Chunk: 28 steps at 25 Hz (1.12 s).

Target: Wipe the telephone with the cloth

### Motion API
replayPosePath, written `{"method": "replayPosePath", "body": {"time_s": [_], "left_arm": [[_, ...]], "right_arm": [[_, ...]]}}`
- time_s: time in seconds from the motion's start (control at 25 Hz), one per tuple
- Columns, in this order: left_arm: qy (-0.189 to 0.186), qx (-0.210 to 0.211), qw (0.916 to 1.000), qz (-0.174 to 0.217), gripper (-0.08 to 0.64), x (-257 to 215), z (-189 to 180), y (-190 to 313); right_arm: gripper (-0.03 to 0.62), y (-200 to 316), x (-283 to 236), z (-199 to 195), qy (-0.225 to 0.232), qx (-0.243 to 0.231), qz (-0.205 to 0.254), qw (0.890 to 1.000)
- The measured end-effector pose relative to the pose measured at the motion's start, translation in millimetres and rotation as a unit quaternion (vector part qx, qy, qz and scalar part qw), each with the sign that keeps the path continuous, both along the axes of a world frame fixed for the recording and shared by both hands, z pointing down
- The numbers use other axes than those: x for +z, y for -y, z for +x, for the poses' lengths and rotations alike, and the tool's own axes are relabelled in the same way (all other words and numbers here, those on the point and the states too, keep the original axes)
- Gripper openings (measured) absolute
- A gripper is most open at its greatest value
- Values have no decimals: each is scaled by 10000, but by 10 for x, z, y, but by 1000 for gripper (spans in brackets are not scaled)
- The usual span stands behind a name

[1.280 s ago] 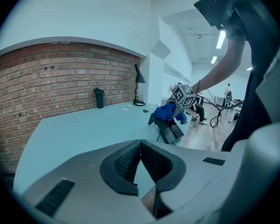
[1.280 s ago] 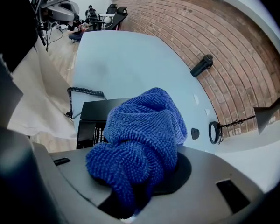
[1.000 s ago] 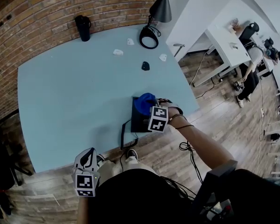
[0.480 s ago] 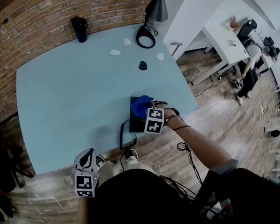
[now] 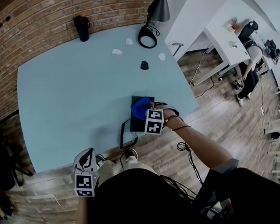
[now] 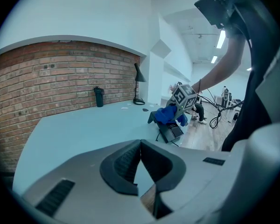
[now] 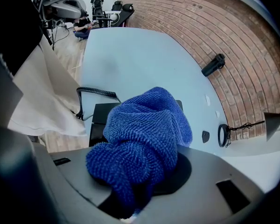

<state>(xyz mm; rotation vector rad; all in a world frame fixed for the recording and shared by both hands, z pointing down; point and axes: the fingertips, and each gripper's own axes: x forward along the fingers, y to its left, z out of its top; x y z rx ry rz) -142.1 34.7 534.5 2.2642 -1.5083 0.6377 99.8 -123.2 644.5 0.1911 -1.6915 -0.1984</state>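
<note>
Head view: one black telephone (image 5: 137, 124) lies on the blue table (image 5: 70, 101), near the front edge. One blue cloth (image 5: 141, 107) rests on top of it, right at the tip of the right claw (image 5: 145, 112). The left claw (image 5: 87, 158) is down by the table's near edge, well apart from the telephone.

Left gripper view: its two jaws are pressed together with nothing between them.

Right gripper view: the jaws squeeze the bunched cloth. The telephone lies just under the cloth, with one curly cord (image 7: 95, 93) beside it.
</note>
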Motion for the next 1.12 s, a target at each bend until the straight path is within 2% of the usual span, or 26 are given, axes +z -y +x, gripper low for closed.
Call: {"method": "replayPosePath", "body": {"time_s": [1.12], "left_arm": [[-30,62,9999,-74,21,43,41,2]], "right_arm": [[147,-143,40,-64,69,-16,-267,9996]]}}
